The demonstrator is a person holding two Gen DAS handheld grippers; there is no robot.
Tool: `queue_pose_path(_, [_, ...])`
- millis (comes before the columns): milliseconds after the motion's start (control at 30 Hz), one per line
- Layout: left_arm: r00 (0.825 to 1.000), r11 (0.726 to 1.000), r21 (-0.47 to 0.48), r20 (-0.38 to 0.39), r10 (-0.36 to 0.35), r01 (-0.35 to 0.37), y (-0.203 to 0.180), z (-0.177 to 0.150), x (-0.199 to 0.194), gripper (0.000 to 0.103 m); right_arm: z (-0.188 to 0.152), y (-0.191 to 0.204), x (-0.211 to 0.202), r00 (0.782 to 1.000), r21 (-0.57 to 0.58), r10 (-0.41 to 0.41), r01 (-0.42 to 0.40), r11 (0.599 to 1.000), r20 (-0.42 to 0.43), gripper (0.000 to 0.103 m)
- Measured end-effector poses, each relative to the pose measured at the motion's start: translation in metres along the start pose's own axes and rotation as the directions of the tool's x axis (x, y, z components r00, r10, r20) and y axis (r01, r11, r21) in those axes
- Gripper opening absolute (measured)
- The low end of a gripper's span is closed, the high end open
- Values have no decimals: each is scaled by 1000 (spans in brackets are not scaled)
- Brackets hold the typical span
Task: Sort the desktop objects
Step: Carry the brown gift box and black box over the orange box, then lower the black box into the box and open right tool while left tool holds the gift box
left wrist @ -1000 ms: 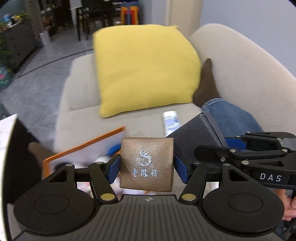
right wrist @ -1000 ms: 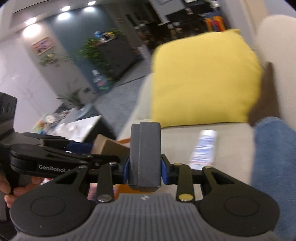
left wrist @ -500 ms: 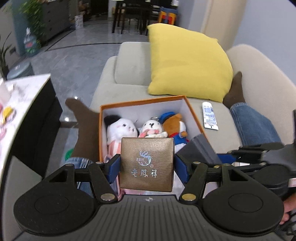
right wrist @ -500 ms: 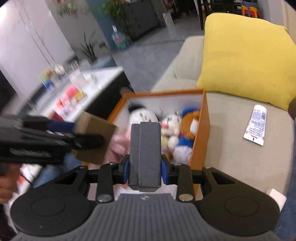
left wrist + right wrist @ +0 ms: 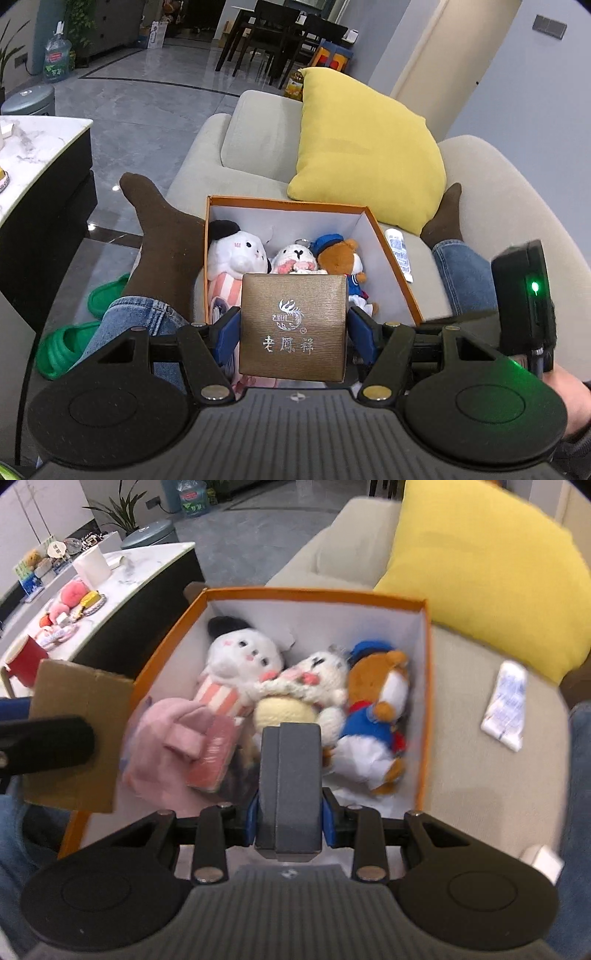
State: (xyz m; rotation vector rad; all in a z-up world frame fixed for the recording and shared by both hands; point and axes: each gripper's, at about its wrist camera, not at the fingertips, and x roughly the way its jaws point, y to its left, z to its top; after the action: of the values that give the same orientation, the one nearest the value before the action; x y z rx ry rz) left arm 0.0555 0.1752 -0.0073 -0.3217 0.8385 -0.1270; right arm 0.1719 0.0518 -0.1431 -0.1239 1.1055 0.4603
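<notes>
My left gripper (image 5: 293, 328) is shut on a brown gift box (image 5: 293, 325) with silver lettering, held over the near end of an orange storage box (image 5: 399, 266). My right gripper (image 5: 290, 812) is shut on a flat dark grey case (image 5: 290, 775), also over the orange storage box (image 5: 314, 594). Inside lie a white plush (image 5: 240, 653), a cream knitted plush (image 5: 314, 679), a brown bear plush in blue (image 5: 376, 716) and a pink pouch (image 5: 177, 753). The brown gift box (image 5: 74, 734) and left gripper show at the left of the right wrist view.
The orange box rests on a beige sofa (image 5: 258, 140) between a person's legs in jeans and brown socks (image 5: 162, 229). A yellow cushion (image 5: 365, 147) leans behind it. A white tube (image 5: 506, 705) lies on the seat to the right. A cluttered marble table (image 5: 110, 579) stands left.
Both grippers swung from facing the cushion to over the orange box and tilted downward, each keeping its item. The plush toys came into view.
</notes>
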Motion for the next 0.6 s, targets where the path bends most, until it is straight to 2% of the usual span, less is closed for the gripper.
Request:
queue_pose_path(100, [1000, 1000, -8, 11, -16, 16, 5, -1, 0, 72, -2, 12, 2, 1000, -33, -30, 30, 999, 1, 35])
queue_pose_path(200, [999, 999, -11, 13, -34, 34, 7, -2, 2, 72, 1, 11, 17, 998, -6, -55, 55, 998, -22, 35])
queue_pose_path(400, [999, 999, -15, 6, -41, 41, 11, -6, 5, 72, 0, 10, 42, 998, 7, -58, 58, 998, -33, 36])
queue_pose_path(467, [999, 999, -15, 3, -38, 38, 13, -6, 6, 72, -1, 11, 43, 999, -15, -35, 35, 999, -36, 39])
queue_pose_path(600, [999, 999, -15, 1, -41, 41, 14, -7, 7, 72, -1, 10, 33, 999, -87, -13, 9, 996, -46, 55])
